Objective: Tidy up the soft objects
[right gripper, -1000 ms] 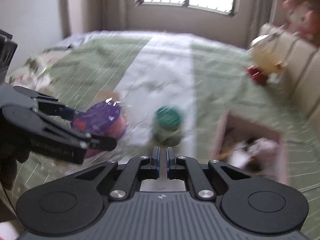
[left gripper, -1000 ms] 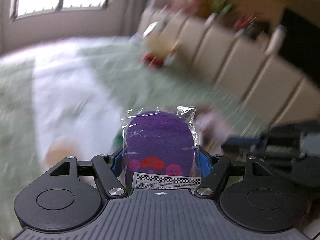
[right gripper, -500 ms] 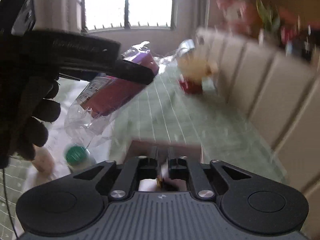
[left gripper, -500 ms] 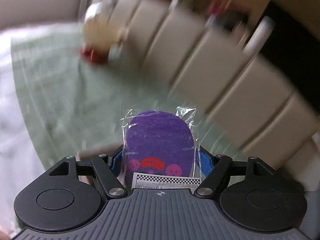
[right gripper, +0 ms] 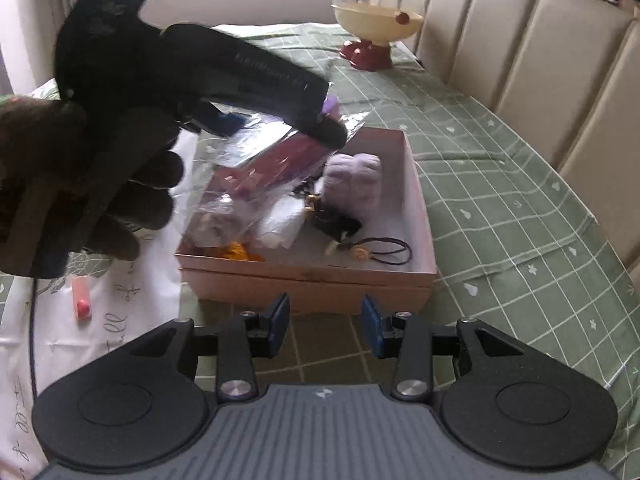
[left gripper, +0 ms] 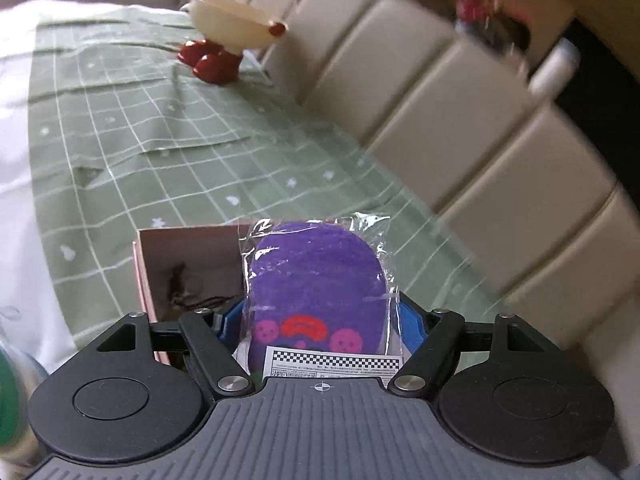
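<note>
We see the left hand-held gripper [left gripper: 320, 316] clenched on a purple felt toy [left gripper: 316, 280] sealed in a clear plastic bag, its blue pads pressing the bag from both sides, with a checkered label across the bottom of the packet. From the right wrist view the same left hand-held gripper [right gripper: 332, 132], carried by a dark gloved hand [right gripper: 88, 188], holds the bagged toy over the near left part of a shallow pink cardboard box [right gripper: 304, 280]; whether the bag touches the contents below we cannot tell. The box sits on a worktop covered by a green checked tablecloth [right gripper: 500, 208], with one long side facing us and its right side toward the cushioned beige bench back [right gripper: 540, 52] along the worktop's right edge. Inside the box lie a pale lilac plush piece [right gripper: 356, 180] near the middle, a white soft item [right gripper: 280, 224] beside it, a small dark trinket [right gripper: 336, 224] and a looped dark hair tie [right gripper: 384, 248] toward the near wall, and something orange [right gripper: 240, 254] at the near left corner. The right hand-held gripper [right gripper: 326, 324] hangs just in front of the box's near wall, its jaws opening with nothing between them. Toward the far edge of the worktop stands a cream dome-topped gumball-style toy [right gripper: 378, 16] on a red base. A white embroidered runner [right gripper: 52, 344] covers the worktop's left side, and a small pink tube [right gripper: 81, 296] lies on it, left of the box.
</note>
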Motion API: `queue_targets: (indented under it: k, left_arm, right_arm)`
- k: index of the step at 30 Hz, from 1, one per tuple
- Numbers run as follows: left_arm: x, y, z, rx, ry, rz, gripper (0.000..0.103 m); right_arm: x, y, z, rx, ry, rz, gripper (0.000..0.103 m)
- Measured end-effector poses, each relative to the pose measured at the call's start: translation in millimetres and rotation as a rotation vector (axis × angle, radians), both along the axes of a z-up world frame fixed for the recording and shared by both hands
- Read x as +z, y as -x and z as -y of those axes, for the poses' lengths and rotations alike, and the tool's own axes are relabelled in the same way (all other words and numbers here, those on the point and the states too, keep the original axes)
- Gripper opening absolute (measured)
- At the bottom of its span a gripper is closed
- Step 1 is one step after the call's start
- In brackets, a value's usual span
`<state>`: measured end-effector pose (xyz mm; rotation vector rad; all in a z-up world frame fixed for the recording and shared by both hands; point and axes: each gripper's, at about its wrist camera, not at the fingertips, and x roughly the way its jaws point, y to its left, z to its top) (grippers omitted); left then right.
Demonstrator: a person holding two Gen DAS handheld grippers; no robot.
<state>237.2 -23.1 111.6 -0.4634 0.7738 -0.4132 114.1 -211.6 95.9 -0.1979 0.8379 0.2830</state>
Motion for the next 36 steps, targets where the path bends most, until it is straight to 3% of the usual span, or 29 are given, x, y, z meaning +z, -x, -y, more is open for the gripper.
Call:
queue_targets:
  k: [2,5,8,12,15,18,22,25,28,29,33,36]
  left_arm:
    - [9.5,8.0,-11.2,0.037,0.008,0.030,0.078]
    - [33.4,41.6,-44.5,0.065,0.082,0.083,0.078]
    - [52.4,92.3,-87.2,0.142,0.056,0.095,0.076]
    - [52.6,166.5,-150.8,0.278,0.002,-0.001,0.076]
    - [33.6,213.3,-188.5,0.412,-0.063,-0.148,0.076]
    - [15.1,242.6,-204.9,0.481,-0.122,-0.250,0.076]
    - [4.3,262.0,-205.9,0.456,-0.239,-0.290,0.075]
    - [-2.6,266.1,-205.6,0.419,-0.240,-0.305,0.075]
    - [-6.4,273.3,-207.7,0.412,-0.231,-0.313,0.075]
    - [-5.9,271.3,-206.2,0.405,-0.225,-0.308,0.075]
    - [11.6,256.8,-188.7,0.348,-0.194,-0.253,0.075]
    - [45.0,226.3,-160.1,0.267,-0.177,-0.135,0.075]
  right_arm:
    - [-2.4,-1.7,-4.5,0.016,0.006,0.001,0.042]
    - [-6.8,2.7,-14.3,0.047,0.011,-0.029,0.043]
    - [-12.0,6.1,-28.4,0.076,0.007,-0.066,0.043]
    - [-23.1,8.7,-59.4,0.128,-0.016,-0.111,0.044]
    - [-30.4,11.2,-97.6,0.195,-0.021,-0.121,0.044]
    - [-34.1,15.4,-141.0,0.281,-0.043,-0.119,0.045]
    - [-47.4,16.4,-196.1,0.390,-0.072,-0.140,0.044]
    - [-63.0,13.9,-219.1,0.395,-0.039,-0.155,0.044]
    - [-72.6,15.2,-229.4,0.409,0.024,-0.161,0.024]
    - [-68.7,18.4,-230.2,0.427,0.037,-0.153,0.019]
    - [-35.1,27.3,-208.9,0.443,0.010,-0.124,0.019]
    - [6.8,26.0,-170.3,0.375,-0.033,-0.058,0.019]
